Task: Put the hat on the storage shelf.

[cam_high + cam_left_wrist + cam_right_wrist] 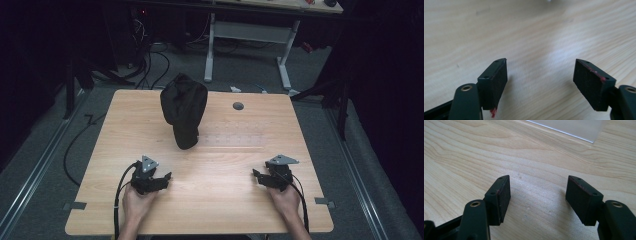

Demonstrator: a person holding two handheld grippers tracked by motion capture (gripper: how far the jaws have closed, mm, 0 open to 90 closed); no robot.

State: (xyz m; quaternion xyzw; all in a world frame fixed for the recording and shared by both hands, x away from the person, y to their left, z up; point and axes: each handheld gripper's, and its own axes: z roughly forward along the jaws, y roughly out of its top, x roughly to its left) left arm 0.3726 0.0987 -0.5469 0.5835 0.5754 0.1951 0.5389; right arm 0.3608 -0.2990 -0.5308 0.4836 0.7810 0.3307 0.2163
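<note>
Both grippers, left (161, 178) and right (260, 178), are resting near the table's (215, 210) six o'clock edge, jaws gaping (nothing between). The bag (183, 109) is standing toward twelve.

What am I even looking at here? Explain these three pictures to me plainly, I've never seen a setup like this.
A person sits at a wooden table and holds a hand tool in each hand. The left gripper and the right gripper each have two black jaws, which stand open with nothing between them. The high view looks down from above the person. The other two pictures come from small cameras riding on the left gripper and the right gripper, looking along the jaws at bare wood. On the table lie a black cloth bag and a clear plastic sheet.
</note>
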